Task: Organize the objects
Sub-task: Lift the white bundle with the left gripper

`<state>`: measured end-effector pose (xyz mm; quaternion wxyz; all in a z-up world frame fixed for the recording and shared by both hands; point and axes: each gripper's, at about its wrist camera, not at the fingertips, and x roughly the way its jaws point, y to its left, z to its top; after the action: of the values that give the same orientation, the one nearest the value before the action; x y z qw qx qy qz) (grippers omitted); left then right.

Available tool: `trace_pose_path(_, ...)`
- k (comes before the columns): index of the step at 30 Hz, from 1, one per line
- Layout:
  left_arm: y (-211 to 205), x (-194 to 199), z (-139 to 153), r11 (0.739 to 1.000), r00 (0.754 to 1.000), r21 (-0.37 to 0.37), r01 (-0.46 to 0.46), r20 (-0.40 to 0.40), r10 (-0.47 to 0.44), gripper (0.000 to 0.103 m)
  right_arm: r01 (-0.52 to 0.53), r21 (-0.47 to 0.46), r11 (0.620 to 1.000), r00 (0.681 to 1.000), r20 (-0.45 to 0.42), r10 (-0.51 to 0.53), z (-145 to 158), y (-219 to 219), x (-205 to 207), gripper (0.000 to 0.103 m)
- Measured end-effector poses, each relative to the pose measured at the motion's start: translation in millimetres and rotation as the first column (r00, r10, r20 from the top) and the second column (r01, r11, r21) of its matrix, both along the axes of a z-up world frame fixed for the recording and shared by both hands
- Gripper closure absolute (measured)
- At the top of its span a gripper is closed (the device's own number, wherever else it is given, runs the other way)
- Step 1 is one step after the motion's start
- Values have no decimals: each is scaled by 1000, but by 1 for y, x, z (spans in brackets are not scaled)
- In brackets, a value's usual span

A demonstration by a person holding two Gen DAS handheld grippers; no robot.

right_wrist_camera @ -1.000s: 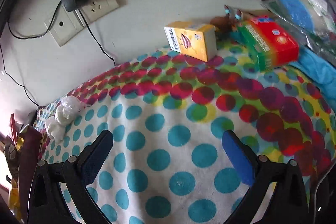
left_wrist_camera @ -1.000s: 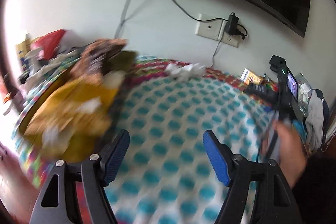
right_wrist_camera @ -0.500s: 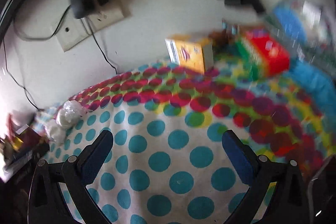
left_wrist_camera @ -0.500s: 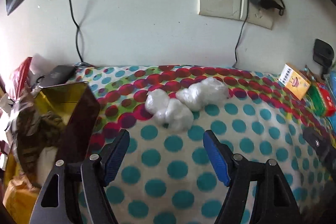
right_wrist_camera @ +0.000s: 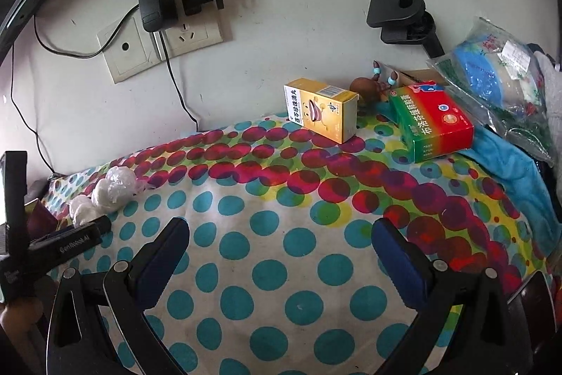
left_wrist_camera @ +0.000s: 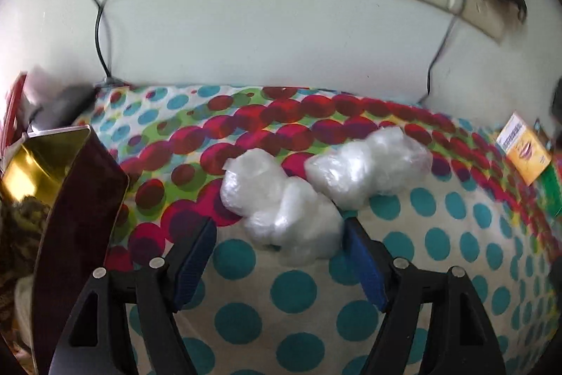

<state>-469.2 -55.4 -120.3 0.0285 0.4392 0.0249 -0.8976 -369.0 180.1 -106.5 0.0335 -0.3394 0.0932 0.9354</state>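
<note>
Presently listed, on a worktop under a polka-dot cloth (left_wrist_camera: 288, 290):

1. Left gripper (left_wrist_camera: 279, 234). Black frame, blue fingers (left_wrist_camera: 196, 252). Fingers apart and opening; the near end of a white plastic-wrapped bundle sits between them. Its right finger lies just beside the wrap; contact cannot be told.
2. Two plastic-wrapped bundles. Near bundle (left_wrist_camera: 281, 209), lumpy, white, lying where the red dots meet the teal dots. Far bundle (left_wrist_camera: 368, 171), touching or just beside the first, closer to the wall.
3. Right gripper (right_wrist_camera: 281, 234). Fingers wide apart, nothing between them, hanging over bare teal-dotted cloth, well apart from the bundles.
4. Yellow carton (right_wrist_camera: 321, 109), printed, standing near the wall.
5. Red-and-green carton (right_wrist_camera: 432, 122), just right of the yellow one, tilted.
6. Small brown figure (right_wrist_camera: 368, 86) with blue-ringed tips, between the two cartons at the wall.
7. Clear bag (right_wrist_camera: 491, 76) holding blue goods, at the right edge, over a blue cloth (right_wrist_camera: 509, 171).
8. Dark red box with gold lining (left_wrist_camera: 70, 199), open, at the left edge.
9. Wall socket (right_wrist_camera: 165, 41) with a black adapter (right_wrist_camera: 154, 2) plugged in.
10. Black clamp mount (right_wrist_camera: 400, 13), by the wall above the cartons.
</note>
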Motion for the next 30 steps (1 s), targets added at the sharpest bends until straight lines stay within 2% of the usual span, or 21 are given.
trace_pose_path(1,1,0,0,1000,1000,-6,1,0,-1,28,0,1,1000,1000,1,0,0,0,0,0)
trace_pose_path(3,4,1,-1,1000,1000,-9,21,-8,-22,40,1,-6,1000,1000,0,-1,0,1,0,0)
trace_pose_path(4,5,1,0,999,999,-12,30,-12,-30,54,2,-10,1000,1000,1,-2,0,1,0,0)
trace_pose_path(6,7,1,0,999,999,-19,40,-18,-40,57,1,-16,1000,1000,3,-1,0,1,0,0)
trace_pose_path(8,1,-1,2,999,999,14,37,-22,-37,61,-2,-16,1000,1000,5,2,0,1,-1,0)
trace_pose_path(13,-13,3,6,997,999,73,-2,-47,6,65,-6,-6,1000,1000,10,6,-1,-1,-2,0)
trace_pose_path(18,10,51,22,997,989,1,74,-130,-73,65,-9,-3,1000,1000,10,9,0,-3,-2,0)
trace_pose_path(22,21,113,28,990,976,-28,139,-163,-142,65,-9,-5,1000,1000,12,10,0,-3,-2,0)
trace_pose_path(25,19,156,34,989,970,-49,140,-193,-147,65,-22,-5,1000,1000,10,22,0,-4,-2,0)
trace_pose_path(30,13,169,36,990,969,-64,125,-205,-136,65,-68,-37,997,997,29,69,-5,-2,-7,0)
